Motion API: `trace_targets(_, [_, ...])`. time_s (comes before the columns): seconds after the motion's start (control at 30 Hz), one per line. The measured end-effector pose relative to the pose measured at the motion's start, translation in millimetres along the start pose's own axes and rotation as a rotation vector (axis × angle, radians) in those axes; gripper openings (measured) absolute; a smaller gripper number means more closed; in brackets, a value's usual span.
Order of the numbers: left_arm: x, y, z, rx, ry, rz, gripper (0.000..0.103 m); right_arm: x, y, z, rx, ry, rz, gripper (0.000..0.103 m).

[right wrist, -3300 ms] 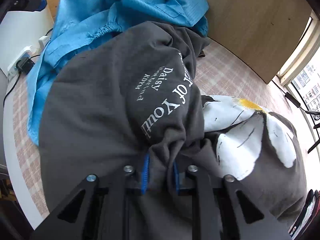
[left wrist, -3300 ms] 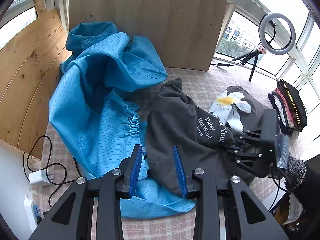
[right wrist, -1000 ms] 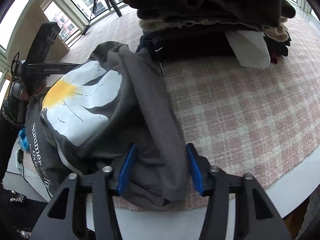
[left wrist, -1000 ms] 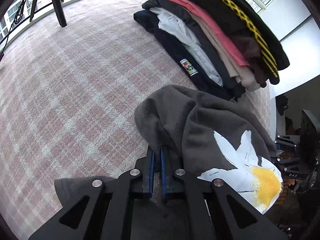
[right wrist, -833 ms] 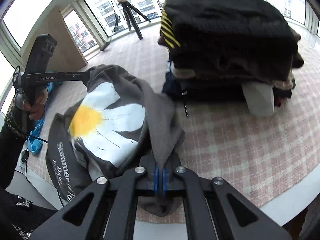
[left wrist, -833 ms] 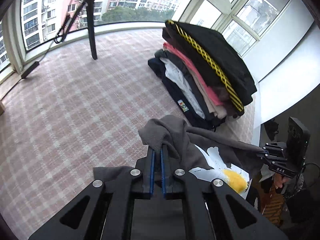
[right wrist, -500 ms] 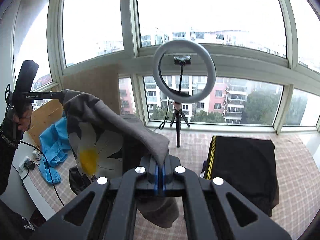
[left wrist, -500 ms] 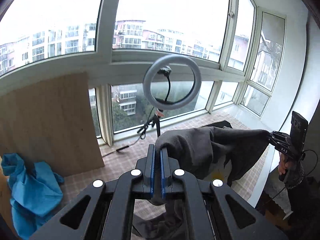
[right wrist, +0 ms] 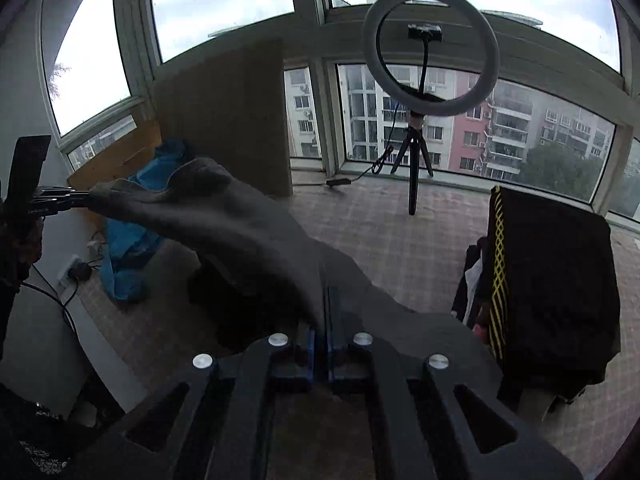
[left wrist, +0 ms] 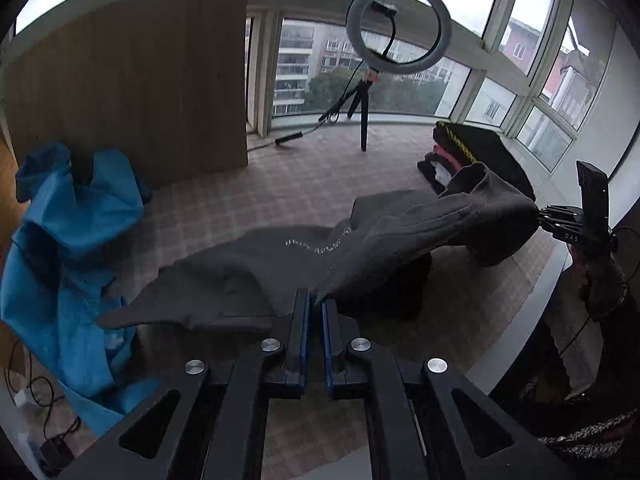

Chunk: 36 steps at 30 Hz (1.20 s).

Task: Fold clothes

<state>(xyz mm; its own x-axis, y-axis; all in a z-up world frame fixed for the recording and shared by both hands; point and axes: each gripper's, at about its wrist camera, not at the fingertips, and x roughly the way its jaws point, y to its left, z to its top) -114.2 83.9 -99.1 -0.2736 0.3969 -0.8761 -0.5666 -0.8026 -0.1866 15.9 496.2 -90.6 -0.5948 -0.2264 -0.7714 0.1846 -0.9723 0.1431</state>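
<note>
A dark grey T-shirt (left wrist: 404, 236) hangs stretched between my two grippers, its lower part trailing onto the checked tablecloth (left wrist: 248, 196). My left gripper (left wrist: 315, 304) is shut on one edge of the cloth. At the far right of the left wrist view, the right gripper (left wrist: 540, 216) pinches the other end. In the right wrist view my right gripper (right wrist: 323, 300) is shut on the grey T-shirt (right wrist: 240, 224), and the left gripper (right wrist: 86, 199) holds the far end at left. White print shows faintly on the draped part.
A crumpled blue garment (left wrist: 68, 240) lies at the left by a wooden board (left wrist: 132, 92). A stack of folded clothes (right wrist: 548, 280) topped by a black piece sits at the right. A ring light on a tripod (right wrist: 428, 52) stands at the window. Cables and a power strip (right wrist: 76, 270) are at the left edge.
Both grippers have come down from the raised spread, and the shirt's lower part now lies on the tablecloth. Both stay shut on the cloth.
</note>
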Motion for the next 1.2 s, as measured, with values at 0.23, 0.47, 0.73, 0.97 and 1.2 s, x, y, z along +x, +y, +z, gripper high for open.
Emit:
trace_targets(0.23, [77, 14, -57, -0.047, 0.148, -0.016, 0.007, 67, -15, -101, 0.077, 0.298, 0.024, 0.013])
trace_targets(0.47, [109, -40, -42, 0.192, 0.159, 0.014, 0.024, 72, 32, -68, -0.160, 0.172, 0.061, 0.054])
trace_targets(0.73, [128, -76, -38, 0.317, 0.163, -0.058, 0.024, 112, 87, -59, -0.393, 0.206, 0.092, 0.054])
trace_targets(0.97, [161, -91, -38, 0.400, 0.203, -0.075, 0.001, 133, 103, -61, -0.530, 0.234, 0.037, 0.038])
trace_targets(1.2, [103, -87, -49, 0.323, 0.159, -0.188, 0.001, 81, 99, -57, -0.367, 0.206, 0.197, 0.012])
